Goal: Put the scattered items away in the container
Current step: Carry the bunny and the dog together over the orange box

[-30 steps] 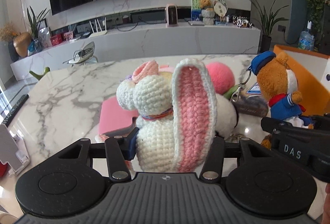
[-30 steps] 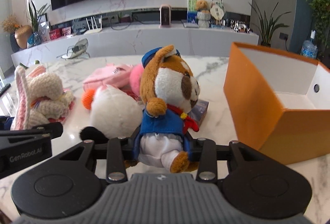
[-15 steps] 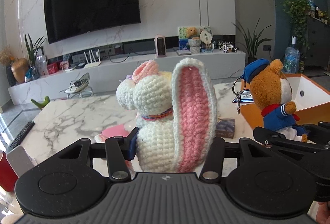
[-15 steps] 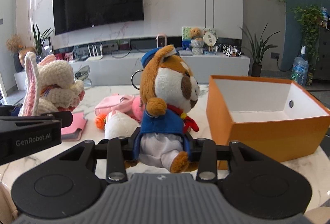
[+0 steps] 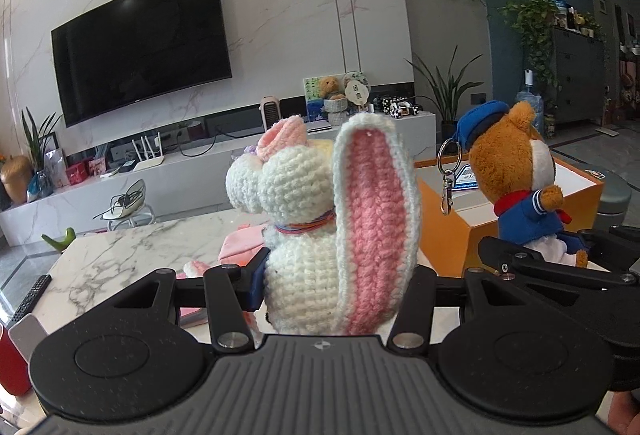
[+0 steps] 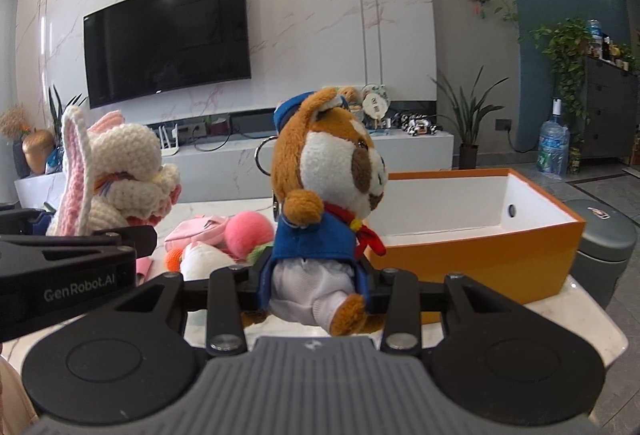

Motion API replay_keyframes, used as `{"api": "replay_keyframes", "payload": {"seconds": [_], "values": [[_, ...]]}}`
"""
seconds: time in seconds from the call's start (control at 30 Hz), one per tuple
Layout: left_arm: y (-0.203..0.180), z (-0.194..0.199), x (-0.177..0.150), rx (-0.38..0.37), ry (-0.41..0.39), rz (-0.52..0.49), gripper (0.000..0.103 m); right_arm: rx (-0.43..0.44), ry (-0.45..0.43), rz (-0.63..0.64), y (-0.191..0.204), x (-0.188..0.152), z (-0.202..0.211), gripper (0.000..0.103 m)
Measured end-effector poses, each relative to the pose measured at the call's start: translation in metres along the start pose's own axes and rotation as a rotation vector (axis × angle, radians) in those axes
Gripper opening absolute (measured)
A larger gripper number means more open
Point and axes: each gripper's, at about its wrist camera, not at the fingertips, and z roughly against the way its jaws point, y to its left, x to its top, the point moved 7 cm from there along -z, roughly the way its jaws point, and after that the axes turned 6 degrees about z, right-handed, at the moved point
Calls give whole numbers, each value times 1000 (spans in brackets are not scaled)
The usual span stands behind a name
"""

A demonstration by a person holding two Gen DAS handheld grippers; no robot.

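Both toys have risen since a second ago: then they sat low among the clutter on the marble tabletop [image 6: 592, 319], and now each rides well above it, with the wall-mounted TV [image 6: 166, 39] filling more of the background. The orange box [image 6: 480, 255], earlier high at the right edge, now lies lower, its white interior open to view.

The left tool [image 5: 332, 275] is closed on the crocheted rabbit [image 5: 316, 231], pinching its cream body from both sides; one long ear with a pink lining stands up in front of the camera, and a multicoloured band circles the neck. The right tool [image 6: 316, 275] grips the plush bear [image 6: 324, 203] at its white trousers. The bear is brown and white, wearing a blue cap, blue jacket and red neckerchief, with a metal key ring [image 5: 449, 159] hanging behind its head. It is held just left of the box's near corner, above the tabletop, not over the opening. A pink pompom [image 6: 246, 229] and other soft items remain on the tabletop between the two toys.
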Motion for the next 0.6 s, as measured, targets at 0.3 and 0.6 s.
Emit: {"api": "replay_keyframes", "payload": {"seconds": [0.3, 0.6], "values": [[-31, -5, 2, -26, 1, -52, 58, -50, -32, -43, -33, -1, 13, 42], [-57, -23, 15, -58, 3, -73, 58, -120, -42, -70, -68, 5, 2, 42]]}}
